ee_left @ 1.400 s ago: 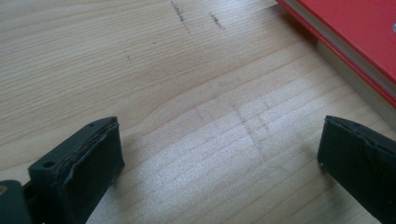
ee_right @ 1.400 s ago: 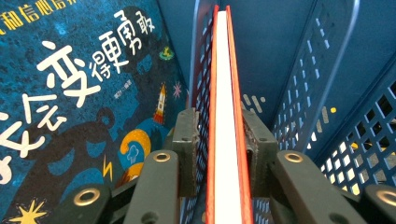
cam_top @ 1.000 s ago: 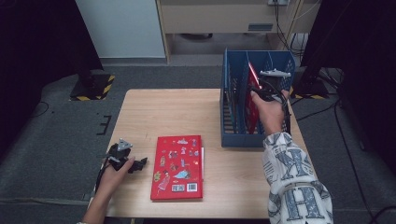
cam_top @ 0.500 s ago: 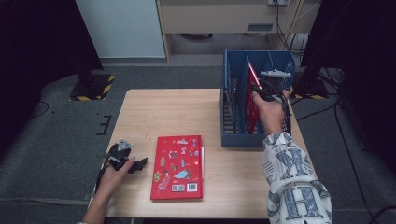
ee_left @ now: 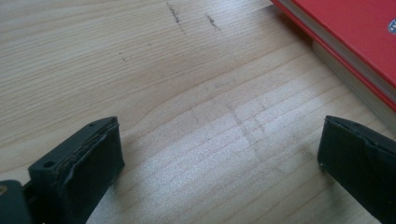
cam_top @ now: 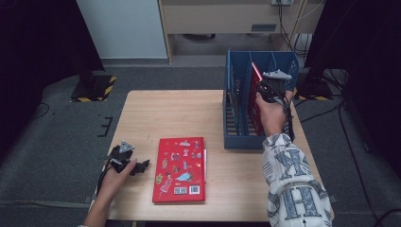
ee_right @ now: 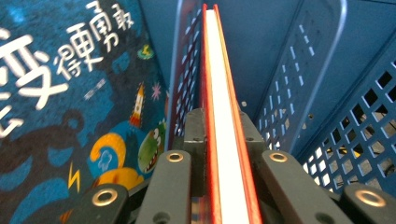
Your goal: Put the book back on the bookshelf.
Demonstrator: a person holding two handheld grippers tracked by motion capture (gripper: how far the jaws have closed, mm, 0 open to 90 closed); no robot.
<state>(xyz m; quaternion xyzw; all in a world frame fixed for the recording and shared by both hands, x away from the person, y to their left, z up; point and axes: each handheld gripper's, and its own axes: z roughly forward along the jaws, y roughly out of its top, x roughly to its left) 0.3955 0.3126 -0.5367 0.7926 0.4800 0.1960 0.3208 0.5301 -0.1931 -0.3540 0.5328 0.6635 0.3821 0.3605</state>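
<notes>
**A:** So the right gripper [cam_top: 266, 88] is up at the rack [cam_top: 236, 137], and its jaws have just been closing, now clamped on the top edge of the thin red book [ee_right: 223, 140]. In the right gripper view you can see one jaw on each cover, with the white page edge running straight up between them.

**B:** Which slot though?

**A:** Looks like the right-hand part of the rack, standing on edge. There's a divider [ee_right: 184, 60] just beside it, and a blue book [ee_right: 70, 93] with a dinosaur and rocket on the cover on the far side of that divider. The book's long axis runs straight away from the gripper, down along the slot, tilted a bit from what I can tell in the high view. So I'd guess whichever way it goes next, it has to slide along that slot line, not sideways, or it'll snag the mesh.

**B:** And the left one?

**A:** The left gripper [cam_top: 126, 161] sits low on the table [cam_top: 179, 113], well away from the rack, jaws wide apart with nothing between them. The other red book [cam_top: 180, 169] lies flat just beside it, toward the rack. So the left hand is nearer that one, and the right hand has the racked one.
</notes>
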